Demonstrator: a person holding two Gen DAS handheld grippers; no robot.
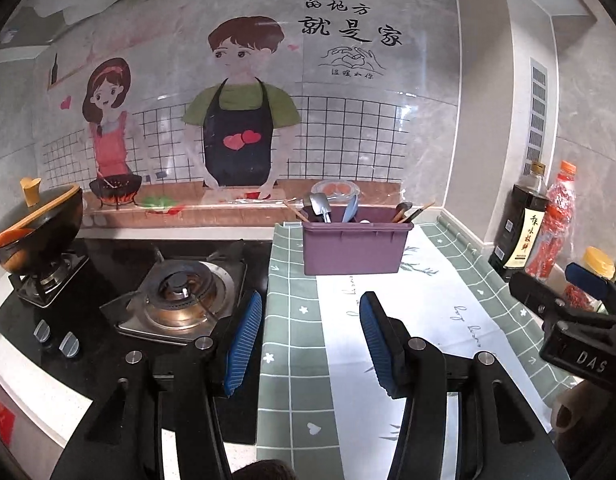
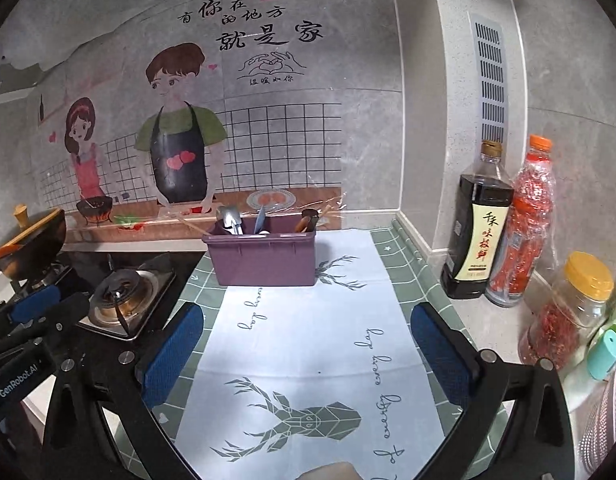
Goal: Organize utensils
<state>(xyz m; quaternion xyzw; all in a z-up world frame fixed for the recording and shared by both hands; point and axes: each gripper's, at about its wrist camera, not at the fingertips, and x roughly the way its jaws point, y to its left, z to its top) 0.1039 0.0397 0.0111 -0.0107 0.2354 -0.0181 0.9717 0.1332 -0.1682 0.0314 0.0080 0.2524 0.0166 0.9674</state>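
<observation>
A purple utensil bin [image 1: 356, 249] [image 2: 264, 258] stands near the back wall on a green-and-white cloth [image 1: 340, 344] [image 2: 304, 344]. Metal spoons [image 1: 320, 206] [image 2: 230, 218], a blue utensil [image 1: 350, 210] [image 2: 260, 220], chopsticks [image 1: 294, 210] [image 2: 192, 226] and wooden-handled tools [image 1: 408, 211] [image 2: 310, 219] stick up out of it. My left gripper [image 1: 311, 338] hovers open over the cloth's left edge, short of the bin, with nothing between its blue pads. My right gripper [image 2: 308, 354] stands wide open over the cloth's white middle, also empty; it shows at the right edge of the left wrist view [image 1: 568, 304].
A gas hob [image 1: 180, 300] [image 2: 122, 300] lies left of the cloth, with a lidded wok [image 1: 32, 232] [image 2: 24, 240] on its far burner. A soy sauce bottle [image 2: 476, 232] [image 1: 522, 232], a red chilli bottle [image 2: 524, 232] and a yellow-lidded jar [image 2: 564, 312] stand along the right wall.
</observation>
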